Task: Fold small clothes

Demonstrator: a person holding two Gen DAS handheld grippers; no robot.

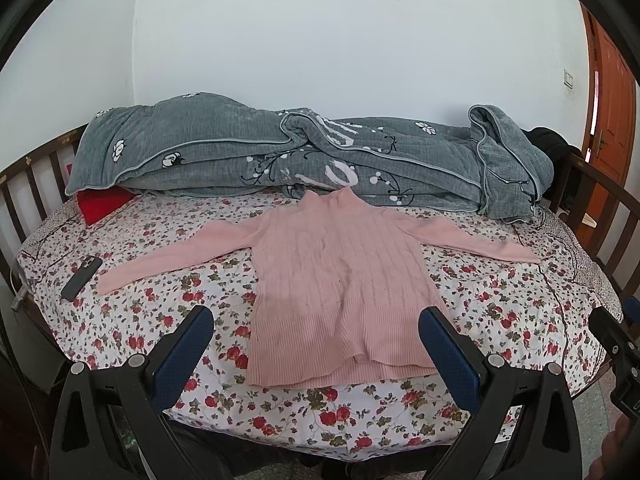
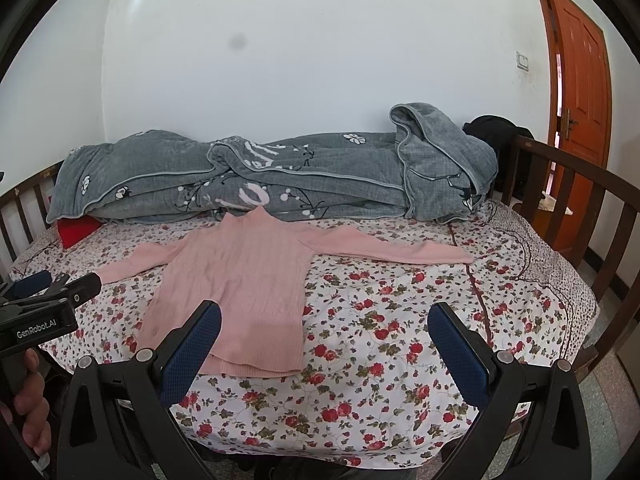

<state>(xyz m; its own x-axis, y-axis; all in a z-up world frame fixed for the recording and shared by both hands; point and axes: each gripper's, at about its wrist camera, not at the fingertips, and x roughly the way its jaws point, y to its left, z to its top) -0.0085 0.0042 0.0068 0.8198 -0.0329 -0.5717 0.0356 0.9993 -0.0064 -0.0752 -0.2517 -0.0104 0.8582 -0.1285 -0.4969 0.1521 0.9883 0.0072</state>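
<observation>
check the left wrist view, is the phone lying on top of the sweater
No, the phone lies on the floral sheet just off the end of one sleeve of the sweater, not on it.

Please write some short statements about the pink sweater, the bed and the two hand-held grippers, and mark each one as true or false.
1. The pink sweater lies flat with both sleeves spread out. True.
2. The left hand-held gripper is shut on the sweater's hem. False: its jaws stand open and hold nothing.
3. A dark phone lies on the floral sheet, near the end of one sleeve. True.
4. The grey quilt covers the whole sweater. False: it is bunched along the wall behind the collar.
5. The right hand-held gripper is open. True.
6. The sweater is already folded in half. False: it is unfolded.
</observation>
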